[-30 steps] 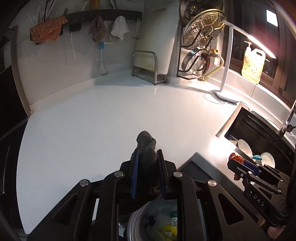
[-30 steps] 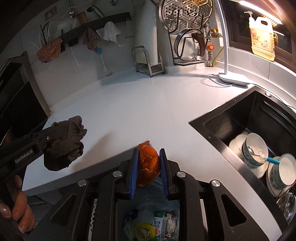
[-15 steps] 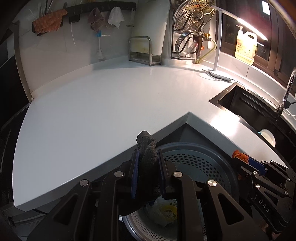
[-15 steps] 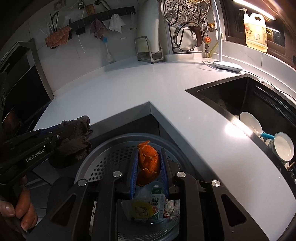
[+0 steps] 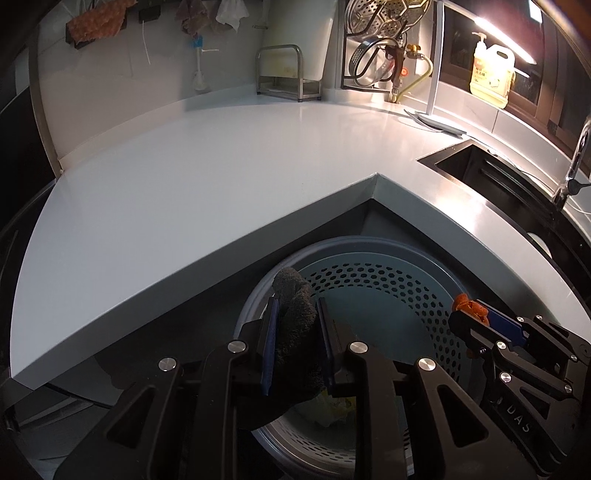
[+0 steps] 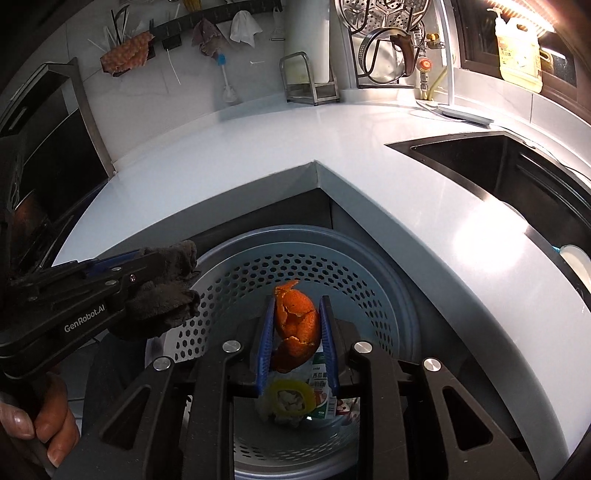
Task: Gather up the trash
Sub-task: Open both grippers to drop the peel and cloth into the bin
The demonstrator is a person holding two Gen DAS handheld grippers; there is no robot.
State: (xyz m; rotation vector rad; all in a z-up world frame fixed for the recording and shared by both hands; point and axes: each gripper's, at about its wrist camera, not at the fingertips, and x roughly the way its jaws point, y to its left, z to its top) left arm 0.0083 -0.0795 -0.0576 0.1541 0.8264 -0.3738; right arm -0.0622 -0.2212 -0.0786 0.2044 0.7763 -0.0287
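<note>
Overhead, a white countertop (image 6: 258, 147) wraps around an inside corner, and a grey perforated bin (image 6: 369, 280) stands below that corner, directly under both tools. A black sink (image 6: 480, 162) is set into the counter at the right, with a white dish partly visible near its front edge. Against the back wall stand a metal rack (image 6: 308, 79), a pot stand holding steamer trays and a lid (image 5: 373, 40), and a yellow detergent jug (image 5: 491, 74) on the sill. Cloths hang from a wall rail (image 6: 207, 18). Nothing lies between either tool and the bin opening.

The left gripper (image 5: 297, 332) is clamped on a dark brown rag (image 5: 295, 314), crumpled and coarse, which sticks up above the blue finger pads and hangs over the bin's left rim. The right gripper (image 6: 297, 332) is closed on an orange peel (image 6: 295, 325), curled and torn at its top edge, held over the bin's middle. Inside the bin lie a yellow ring-shaped item (image 6: 291, 397), pale crumpled waste and a printed carton (image 6: 321, 391); its print is too small to read.

The left tool's body reads "GenRobot.AI" in the right wrist view; the right tool's body reads "DAS" in the left wrist view.
</note>
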